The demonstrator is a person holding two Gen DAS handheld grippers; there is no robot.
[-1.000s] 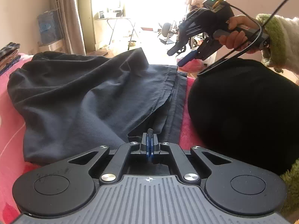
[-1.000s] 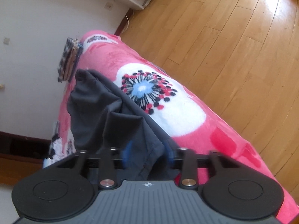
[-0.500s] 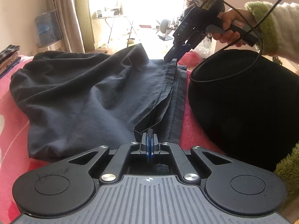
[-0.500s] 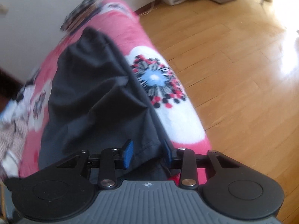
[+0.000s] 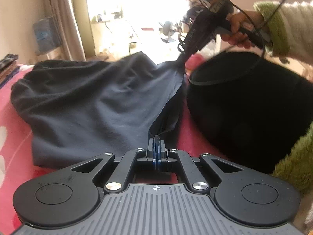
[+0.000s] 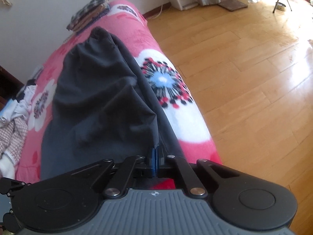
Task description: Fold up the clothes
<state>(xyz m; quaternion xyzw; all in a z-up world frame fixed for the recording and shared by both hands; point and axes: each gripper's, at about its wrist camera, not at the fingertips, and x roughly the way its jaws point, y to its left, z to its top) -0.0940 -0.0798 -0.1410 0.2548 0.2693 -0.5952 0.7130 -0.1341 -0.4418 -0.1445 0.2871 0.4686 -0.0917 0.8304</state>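
Folded stack (image 5: pixel 8 66): patterned cloth at the far left edge of the bed, against the wall; also seen in the right wrist view. Blanket (image 5: pixel 11 137): pink with white and dark flower prints, covering the bed, bearing everything listed. Garment (image 5: pixel 93 105): dark grey, loosely creased, spread across the blanket from the left side to the centre, one long edge lying along the bed's side nearest the wood floor (image 6: pixel 254 78); its gathered end points toward the folded stack. Loose laundry (image 6: pixel 11 121): pale and checked pieces heaped at the left margin of the right wrist view, apart from the garment. Left gripper (image 5: pixel 157 143): jaws fully closed, blue pads pressed together on a corner of the garment at its near edge. Right gripper (image 6: pixel 156 152): jaws fully closed, pinching another corner of the garment; in the left wrist view it stands above the bed with the cloth drawn up into a taut peak beneath it. Hand (image 5: pixel 237 29): grips the right gripper's handle, green cuff and pale fleece sleeve behind it. Black mass (image 5: pixel 250 105): large dark rounded shape at the right, beside the garment; what it is cannot be told.
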